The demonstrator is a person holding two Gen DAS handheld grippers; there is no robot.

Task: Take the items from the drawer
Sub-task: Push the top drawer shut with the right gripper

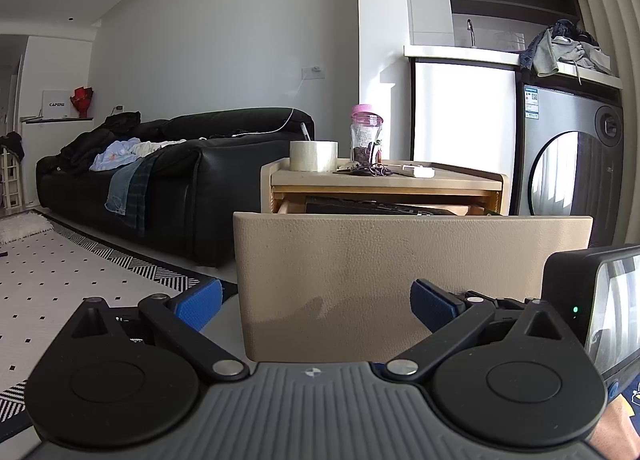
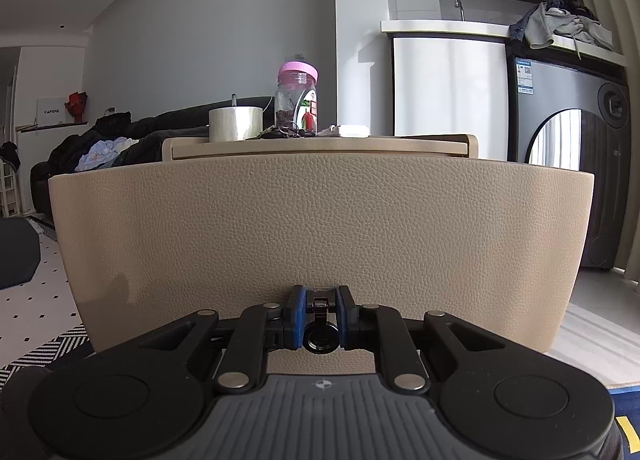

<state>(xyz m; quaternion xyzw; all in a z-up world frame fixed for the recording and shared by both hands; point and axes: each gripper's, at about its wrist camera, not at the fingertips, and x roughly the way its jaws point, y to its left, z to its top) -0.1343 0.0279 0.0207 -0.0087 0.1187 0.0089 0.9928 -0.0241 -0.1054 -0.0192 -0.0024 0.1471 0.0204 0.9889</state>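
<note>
A beige nightstand drawer (image 1: 400, 260) stands pulled out, its leather-textured front facing me. Dark flat items (image 1: 372, 207) lie inside it, seen over the front edge. My left gripper (image 1: 316, 306) is open and empty, low in front of the drawer front. My right gripper (image 2: 319, 318) is shut on the drawer's small black pull (image 2: 319, 304) at the bottom edge of the drawer front (image 2: 320, 227). The drawer's inside is hidden in the right wrist view.
On the nightstand top (image 1: 440, 179) stand a tape roll (image 1: 313, 155), a pink-lidded jar (image 1: 366, 137), keys and a white charger. A black sofa (image 1: 160, 179) is at left, a patterned rug (image 1: 60, 280) below, a washing machine (image 1: 568, 155) at right.
</note>
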